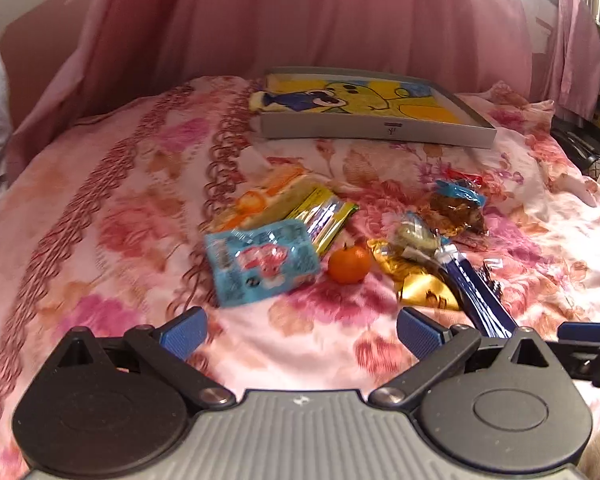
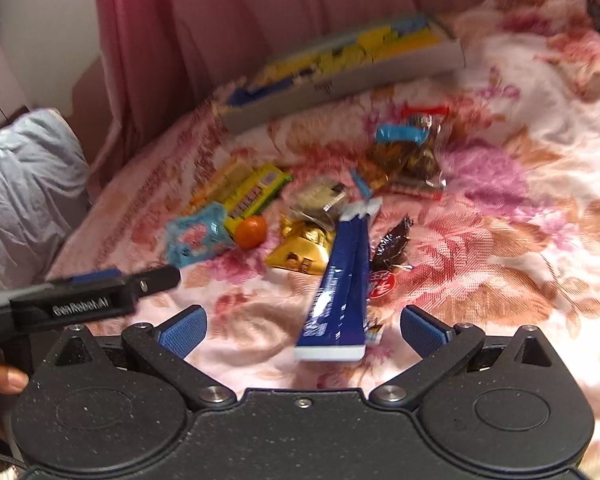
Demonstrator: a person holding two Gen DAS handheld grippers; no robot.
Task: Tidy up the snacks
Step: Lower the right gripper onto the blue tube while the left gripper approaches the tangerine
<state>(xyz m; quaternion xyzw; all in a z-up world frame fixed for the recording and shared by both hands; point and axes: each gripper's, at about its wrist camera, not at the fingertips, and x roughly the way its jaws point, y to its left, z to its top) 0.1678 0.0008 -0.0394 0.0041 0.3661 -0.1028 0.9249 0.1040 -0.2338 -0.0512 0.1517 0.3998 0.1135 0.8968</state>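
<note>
Snacks lie scattered on a floral bedspread (image 1: 100, 208). In the left wrist view I see a light-blue packet (image 1: 260, 260), a yellow-green packet (image 1: 320, 216), a small orange fruit (image 1: 349, 263), a gold wrapper (image 1: 420, 280), a long dark-blue packet (image 1: 476, 296) and a clear bag of brown snacks (image 1: 458, 206). A grey tray (image 1: 376, 130) with a yellow cartoon lining sits behind them. My left gripper (image 1: 300, 334) is open, just short of the pile. My right gripper (image 2: 302, 332) is open, with the near end of the dark-blue packet (image 2: 340, 292) between its fingers, untouched.
Pink curtains (image 1: 300, 16) hang behind the bed. A pale pillow (image 2: 28, 184) lies at the left. A dark wrapped sweet (image 2: 392, 246) and a red-and-white piece (image 2: 382, 284) sit right of the blue packet. A hand (image 2: 0, 380) holds the left tool at the left edge.
</note>
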